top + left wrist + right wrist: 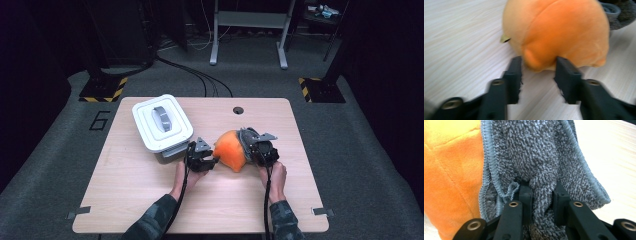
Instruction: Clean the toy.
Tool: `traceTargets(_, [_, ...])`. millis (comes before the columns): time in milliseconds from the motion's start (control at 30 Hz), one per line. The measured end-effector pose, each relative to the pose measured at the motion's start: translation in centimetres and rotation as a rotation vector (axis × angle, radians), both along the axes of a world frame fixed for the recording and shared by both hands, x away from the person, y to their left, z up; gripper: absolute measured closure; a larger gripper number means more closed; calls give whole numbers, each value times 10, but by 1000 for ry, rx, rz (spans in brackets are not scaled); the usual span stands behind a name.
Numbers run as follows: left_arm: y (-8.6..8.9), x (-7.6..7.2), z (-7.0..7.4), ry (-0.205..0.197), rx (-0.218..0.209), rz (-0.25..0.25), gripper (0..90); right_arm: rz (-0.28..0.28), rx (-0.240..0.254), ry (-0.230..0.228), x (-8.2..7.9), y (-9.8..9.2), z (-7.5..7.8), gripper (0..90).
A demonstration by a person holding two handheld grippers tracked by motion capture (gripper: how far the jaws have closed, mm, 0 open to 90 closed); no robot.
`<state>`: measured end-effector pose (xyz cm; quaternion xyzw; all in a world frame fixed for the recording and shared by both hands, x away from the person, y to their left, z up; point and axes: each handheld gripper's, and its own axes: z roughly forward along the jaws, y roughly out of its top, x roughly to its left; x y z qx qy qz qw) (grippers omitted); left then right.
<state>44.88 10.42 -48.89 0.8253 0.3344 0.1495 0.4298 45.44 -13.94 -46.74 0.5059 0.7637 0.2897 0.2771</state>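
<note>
Pale woodgrain table (150, 200); right tongs (541, 192) pinch nubby grey cloth (536, 152); left tongs (538, 72) parted at round orange plush (564, 30)

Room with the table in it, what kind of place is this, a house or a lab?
Probably a lab or recording studio, not a house: dark curtained walls, cables trailing over grey carpet, yellow-black hazard tape on stand bases, and a number six marked on the floor beside the wooden table.

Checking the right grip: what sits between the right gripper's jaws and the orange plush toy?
A grey cloth. The right gripper view shows the right gripper pinching a fold of it, draped against the orange plush toy.
</note>
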Motion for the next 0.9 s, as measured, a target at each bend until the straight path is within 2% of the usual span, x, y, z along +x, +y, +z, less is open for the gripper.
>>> traceTargets(33, [-3, -1, -1, -7, 6, 3, 684, -3, -5, -2, 0, 0, 0, 741])
traceTargets(100, [-4, -1, -2, 2, 5, 1, 743, -3, -2, -6, -2, -1, 2, 740])
traceTargets(233, [-3, -2, -5, 31, -15, 19, 791, 2, 5, -37, -13, -2, 9, 739])
traceTargets(267, [-3, -2, -5, 26, -17, 11, 795, -9, 20, -37, -17, 0, 12, 739])
traceTargets(433, [-6, -6, -5, 28, -26, 4, 807, 48, 48, -76, -42, 10, 26, 739])
traceTargets(500, [-7, -7, -5, 34, -30, -12, 817, 74, 36, -64, -47, 19, 25, 740])
traceTargets(600, [-8, -9, -6, 35, -29, -28, 833, 68, -1, -53, -42, 23, 15, 742])
traceTargets(667, [-9, -11, -6, 42, -41, -48, 839, 47, 20, -51, -35, 20, 10, 742])
traceTargets(733, [-13, -14, -6, 40, -40, -60, 841, 41, 9, -54, -28, 17, 8, 743])
traceTargets(800, [-16, -15, -6, 41, -48, -63, 843, 25, 1, -45, -25, 16, 9, 742])
traceTargets(900, [-18, -15, -5, 50, -54, -54, 845, 26, 0, -68, -30, 14, 15, 742])
